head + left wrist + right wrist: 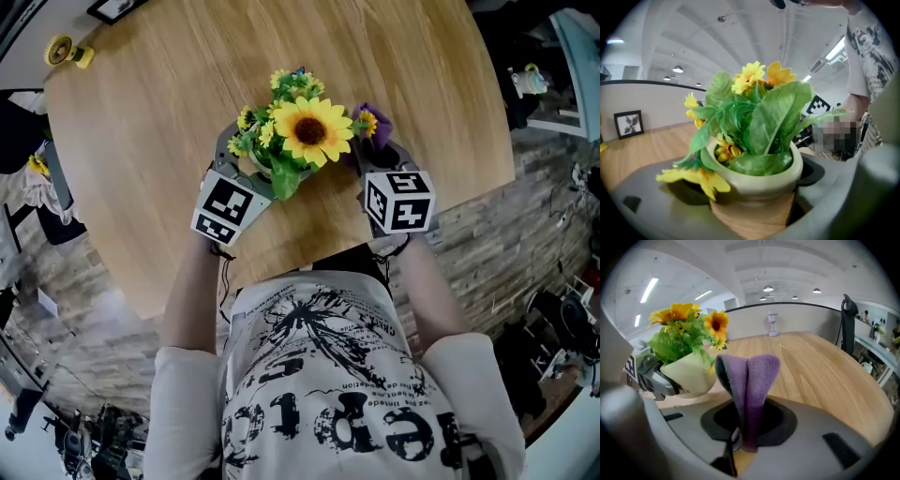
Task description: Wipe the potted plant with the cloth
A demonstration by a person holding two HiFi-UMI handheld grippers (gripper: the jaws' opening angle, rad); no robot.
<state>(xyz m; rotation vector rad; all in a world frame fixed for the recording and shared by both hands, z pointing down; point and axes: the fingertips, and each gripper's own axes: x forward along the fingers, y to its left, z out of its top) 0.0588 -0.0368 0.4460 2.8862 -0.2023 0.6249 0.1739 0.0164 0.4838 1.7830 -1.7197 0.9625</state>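
Pot (754,185) sits clamped between the wide-set jaws of the left hand-held gripper (251,161), likely to steady the plant (309,131) over the counter (150,122). The right hand-held gripper (747,427) pinches a folded cloth (752,390), whose free end stands upright near the leaves (670,345), apparently ready to wipe.

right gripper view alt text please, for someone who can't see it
The right gripper pinches a folded purple cloth that stands upright. To its left, the left gripper holds a potted plant with yellow flowers over a wooden table.
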